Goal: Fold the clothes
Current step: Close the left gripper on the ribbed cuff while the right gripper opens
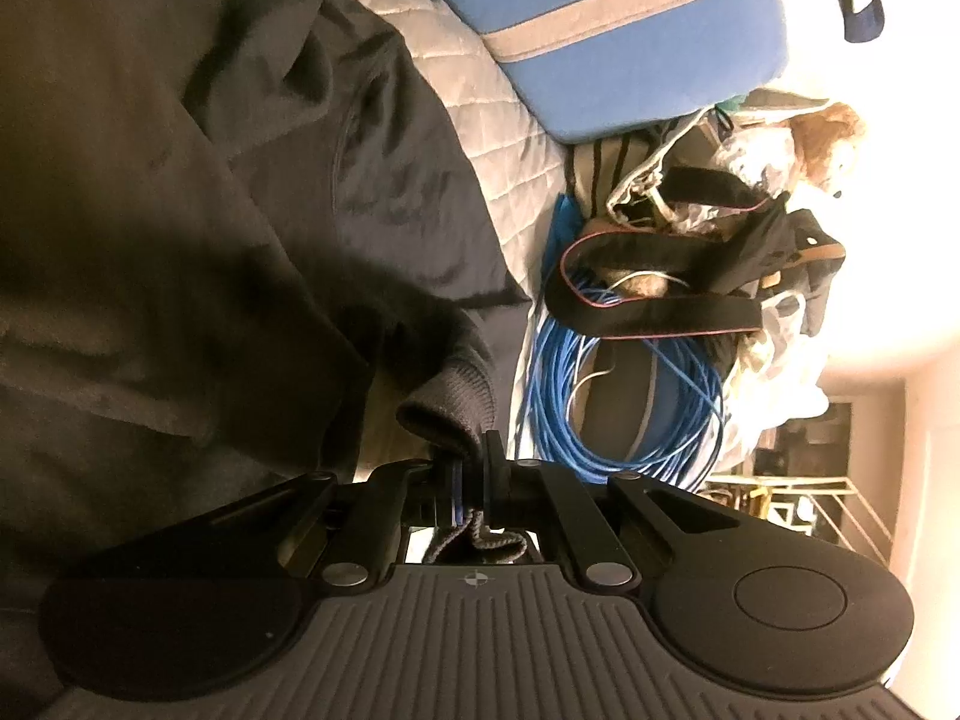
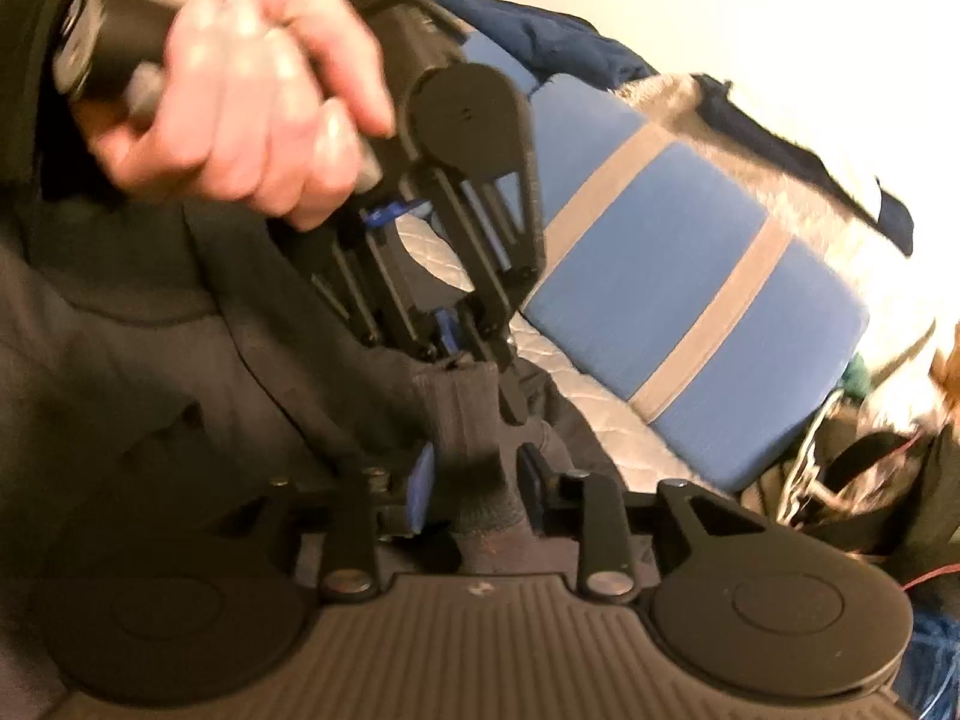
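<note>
A dark grey sweatshirt (image 1: pixel 180 180) lies spread over a quilted bedcover (image 1: pixel 498 120). My left gripper (image 1: pixel 474 456) is shut on the sweatshirt's ribbed sleeve cuff (image 1: pixel 447 408), and a bit of the knit hangs behind its jaws. In the right wrist view a hand (image 2: pixel 252 90) holds that left gripper (image 2: pixel 474 360), which pinches the top of the cuff (image 2: pixel 462 402) from above. Just below it, my right gripper (image 2: pixel 474 474) grips the same sleeve, the fabric filling the gap between its blue pad and black finger. The body of the sweatshirt (image 2: pixel 150 360) is at the left.
A blue cushion with grey stripes (image 1: pixel 630 30) (image 2: pixel 690 276) lies on the bed beyond the sweatshirt. Beside the bed sit a coil of blue cable (image 1: pixel 624 408), a black bag with straps (image 1: pixel 660 300) and other clutter. A dark blue cloth (image 2: pixel 540 30) lies behind the cushion.
</note>
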Demonstrator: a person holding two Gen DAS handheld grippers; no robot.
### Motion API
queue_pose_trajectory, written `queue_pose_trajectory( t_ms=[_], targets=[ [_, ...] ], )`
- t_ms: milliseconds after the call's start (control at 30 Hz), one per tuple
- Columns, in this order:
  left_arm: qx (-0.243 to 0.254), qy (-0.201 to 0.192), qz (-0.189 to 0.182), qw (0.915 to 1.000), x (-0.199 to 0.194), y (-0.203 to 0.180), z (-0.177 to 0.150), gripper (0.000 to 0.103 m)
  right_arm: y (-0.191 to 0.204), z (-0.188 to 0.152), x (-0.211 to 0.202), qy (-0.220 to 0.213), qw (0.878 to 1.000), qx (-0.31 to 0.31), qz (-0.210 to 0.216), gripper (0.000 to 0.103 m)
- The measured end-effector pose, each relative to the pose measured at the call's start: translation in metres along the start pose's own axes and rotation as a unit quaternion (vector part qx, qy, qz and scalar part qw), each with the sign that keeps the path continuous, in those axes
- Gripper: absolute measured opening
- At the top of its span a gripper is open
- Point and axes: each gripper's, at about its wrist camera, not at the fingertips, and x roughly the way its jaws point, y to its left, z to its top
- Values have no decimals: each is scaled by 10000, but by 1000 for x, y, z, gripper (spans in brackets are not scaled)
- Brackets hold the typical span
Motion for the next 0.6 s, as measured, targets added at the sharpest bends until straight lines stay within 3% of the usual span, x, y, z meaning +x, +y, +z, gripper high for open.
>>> queue_pose_trajectory(
  t_ms=[167,233,300,600],
  targets=[
    [142,-60,-22,9999,-6,-3,0,5,10,0,4,-5,9996,-242,-166,58],
    [253,-99,-11,9996,-10,-7,1,5,10,-1,7,25,9993,-272,-236,72],
    [327,-144,-1,9994,-15,-9,3,5,10,-2,10,55,9991,-302,-305,79],
    [490,-429,-116,9978,-48,-20,12,5,-1,-25,42,316,9950,-221,-917,86]
  ],
)
